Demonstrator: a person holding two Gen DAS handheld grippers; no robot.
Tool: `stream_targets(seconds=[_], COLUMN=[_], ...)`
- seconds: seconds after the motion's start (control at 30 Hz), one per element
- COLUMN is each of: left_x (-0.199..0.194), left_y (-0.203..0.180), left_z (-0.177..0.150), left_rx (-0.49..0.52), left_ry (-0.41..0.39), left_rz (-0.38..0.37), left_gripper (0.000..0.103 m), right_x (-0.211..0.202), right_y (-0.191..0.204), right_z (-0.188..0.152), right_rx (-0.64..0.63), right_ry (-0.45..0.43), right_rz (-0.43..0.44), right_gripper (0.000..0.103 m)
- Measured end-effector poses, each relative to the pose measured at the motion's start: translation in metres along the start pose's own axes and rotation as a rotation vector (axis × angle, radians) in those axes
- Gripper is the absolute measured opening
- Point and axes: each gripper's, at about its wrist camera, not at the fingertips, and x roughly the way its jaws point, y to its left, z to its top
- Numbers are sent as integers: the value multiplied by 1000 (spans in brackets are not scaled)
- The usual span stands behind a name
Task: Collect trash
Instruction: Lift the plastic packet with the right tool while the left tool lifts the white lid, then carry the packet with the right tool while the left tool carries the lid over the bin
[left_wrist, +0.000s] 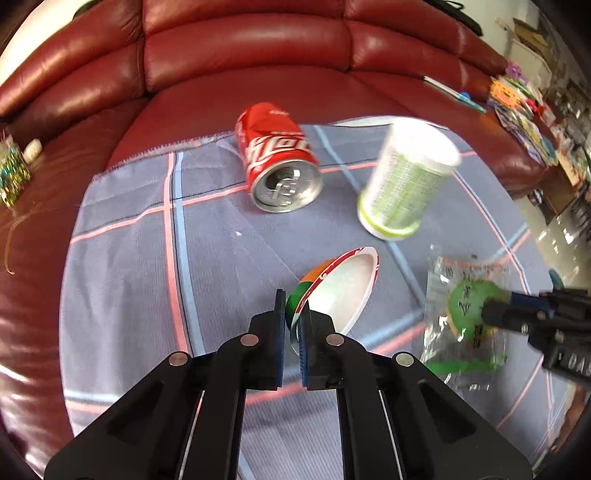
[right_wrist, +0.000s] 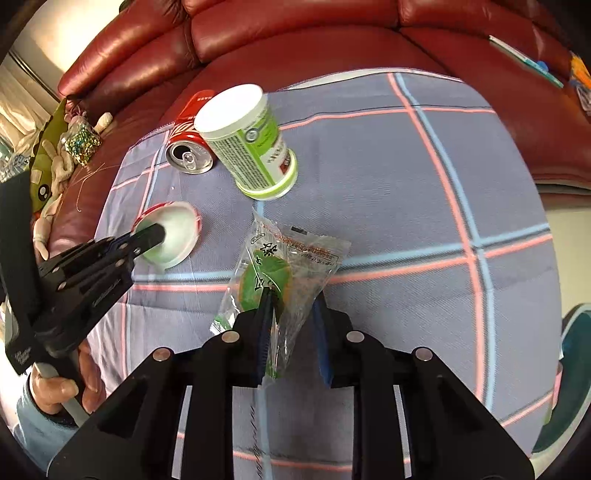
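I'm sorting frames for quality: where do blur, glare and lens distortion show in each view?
Left wrist view: motion blur smears the green-and-white canister and red can; glare streaks the red sofa. Right wrist view: sharper, label text readable on the snack wrapper; window glare at upper left. Both: fisheye bends the plaid cloth lines, dark corners.

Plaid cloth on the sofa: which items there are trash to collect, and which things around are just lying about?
Trash:
- red soda can
- green-and-white cup
- paper bowl, pinched at its rim by the left gripper
- clear snack wrapper, in the right gripper

Lying about:
- plaid cloth
- stuffed toy
- glitter jar
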Motion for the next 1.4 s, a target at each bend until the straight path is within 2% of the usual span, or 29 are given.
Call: stream_targets(seconds=[0.3,0.57,0.7,1.0,1.13,1.4], left_x=[-45,-76,-80,-92,-96,-83], left_y=[-37,-110,-144,-196,-224,-312], left_z=[-35,-47,-51,-58,-55,-56], left_rx=[26,107,141,187,228,352], left_ry=[-17,-45,-46,-46,-52,-27], left_rz=[-50,-110,-133,-178,-207,-302], left_gripper=[7,7,7,7,7,7], right_x=[-39,-88,-106,-140,-164,-205], right_y=[-37,-85,-111,-151,-187,-281], right_z=[-29,-62,-78,-97,-111,-155], right_rx=[41,100,129,177,233,365], right_ry=[-31,-88,-108,-176,-214,-239], right_rz=[1,3,7,4,-34,-166], right_gripper=[17,11,9,8,8,8])
